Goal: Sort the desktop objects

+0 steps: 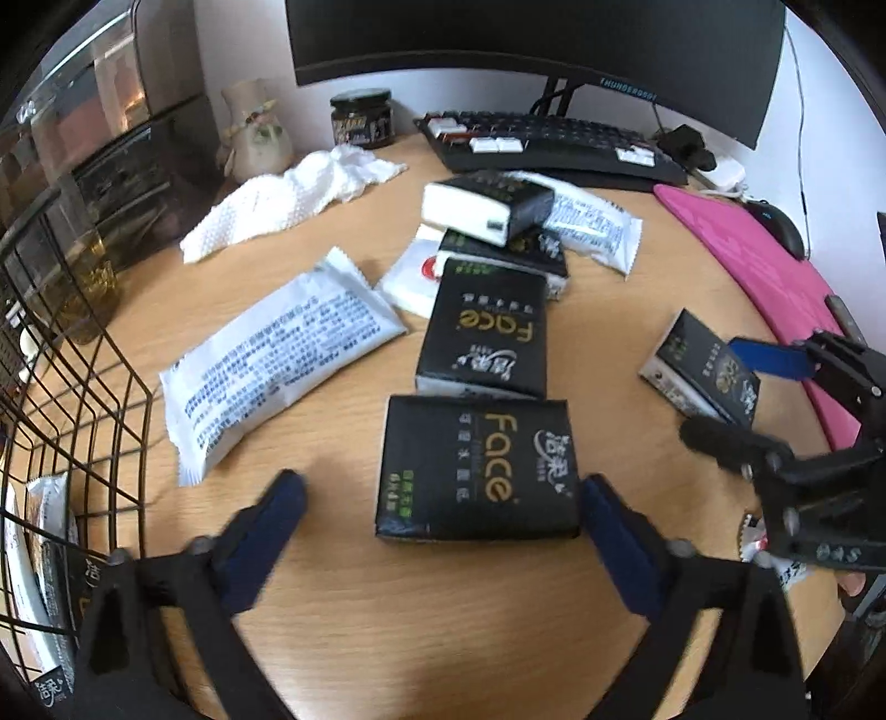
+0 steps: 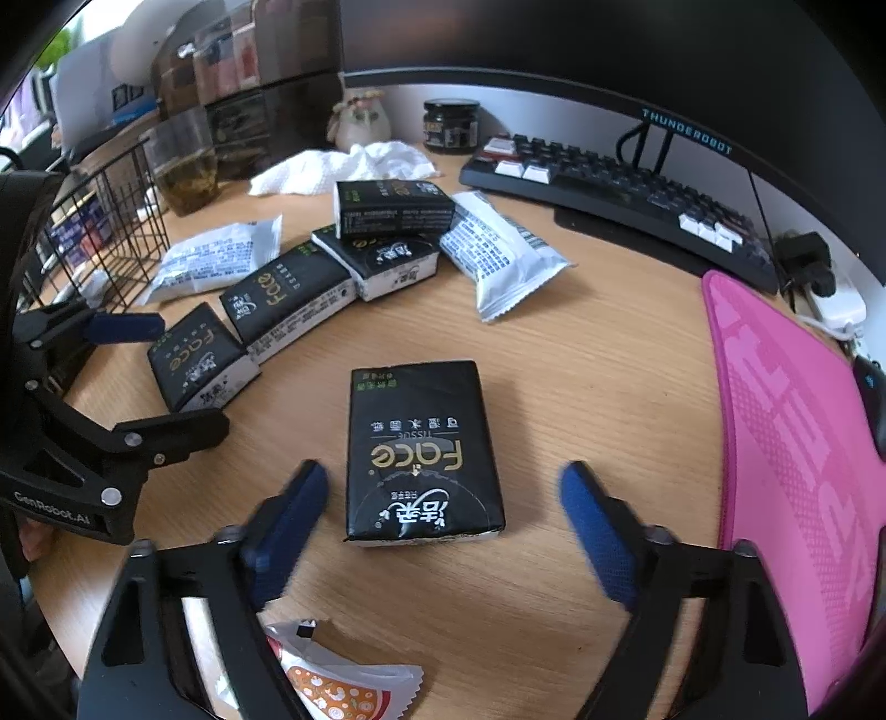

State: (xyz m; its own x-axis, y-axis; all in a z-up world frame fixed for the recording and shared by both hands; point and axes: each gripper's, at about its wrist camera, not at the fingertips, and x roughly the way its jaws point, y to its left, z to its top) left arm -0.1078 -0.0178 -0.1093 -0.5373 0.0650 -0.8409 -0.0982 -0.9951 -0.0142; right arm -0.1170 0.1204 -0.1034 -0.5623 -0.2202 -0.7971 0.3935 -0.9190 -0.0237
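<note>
Several black "Face" tissue packs lie on the wooden desk (image 1: 343, 609). My left gripper (image 1: 443, 520) is open, its blue fingers on either side of the nearest pack (image 1: 476, 471), not touching it. A second pack (image 1: 484, 332) lies just beyond, and two stacked packs (image 1: 487, 207) further back. My right gripper (image 2: 443, 515) is open around a lone black pack (image 2: 418, 451); that pack also shows in the left wrist view (image 1: 698, 365). White wipe packets lie at left (image 1: 277, 360) and at the back (image 1: 592, 227).
A black wire basket (image 1: 72, 399) holding packets stands at the left. A keyboard (image 1: 548, 144), monitor (image 1: 531, 39), dark jar (image 1: 362, 119), crumpled paper towel (image 1: 288, 199) and pink mouse pad (image 1: 769, 277) ring the desk. An orange-printed sachet (image 2: 338, 687) lies under my right gripper.
</note>
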